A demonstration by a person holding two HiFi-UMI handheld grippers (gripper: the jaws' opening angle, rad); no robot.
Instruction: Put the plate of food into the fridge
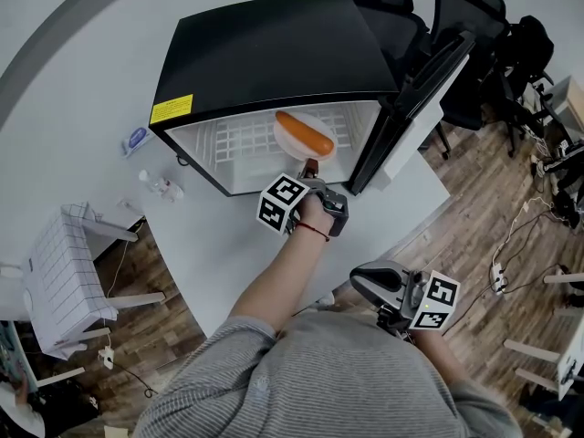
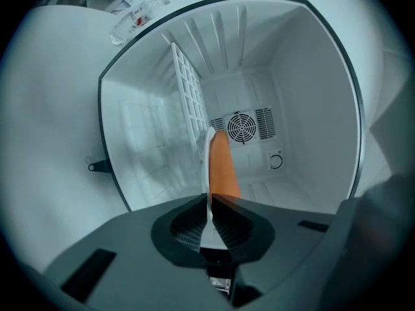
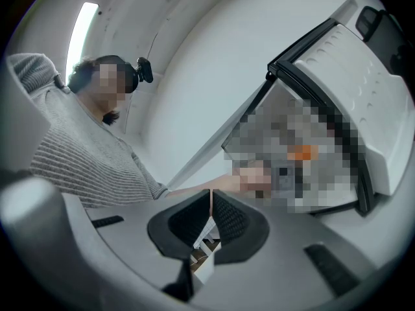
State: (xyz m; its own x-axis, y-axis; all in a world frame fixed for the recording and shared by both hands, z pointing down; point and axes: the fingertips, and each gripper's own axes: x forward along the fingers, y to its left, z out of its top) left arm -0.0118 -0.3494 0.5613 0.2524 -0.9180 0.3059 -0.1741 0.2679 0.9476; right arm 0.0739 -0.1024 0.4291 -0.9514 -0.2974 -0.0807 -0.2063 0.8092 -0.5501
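Observation:
The black mini fridge (image 1: 274, 53) stands on the white table (image 1: 237, 254) with its door (image 1: 429, 80) swung open to the right. A white plate (image 1: 290, 146) carrying an orange sausage-shaped food (image 1: 306, 132) sits inside on the wire shelf (image 1: 239, 142). My left gripper (image 1: 310, 166) reaches into the opening and is shut on the plate's near rim. In the left gripper view the plate (image 2: 209, 167) shows edge-on between the jaws of the left gripper (image 2: 210, 203), with the food (image 2: 224, 167) beside it. My right gripper (image 1: 363, 284) is held back near my body, shut and empty (image 3: 211, 196).
A clear plastic bottle (image 1: 164, 188) lies on the table left of the fridge. A white wire rack (image 1: 55, 276) stands at the lower left. Black office chairs (image 1: 474, 26) crowd behind the open door. Cables and a power strip (image 1: 498, 272) lie on the wooden floor at right.

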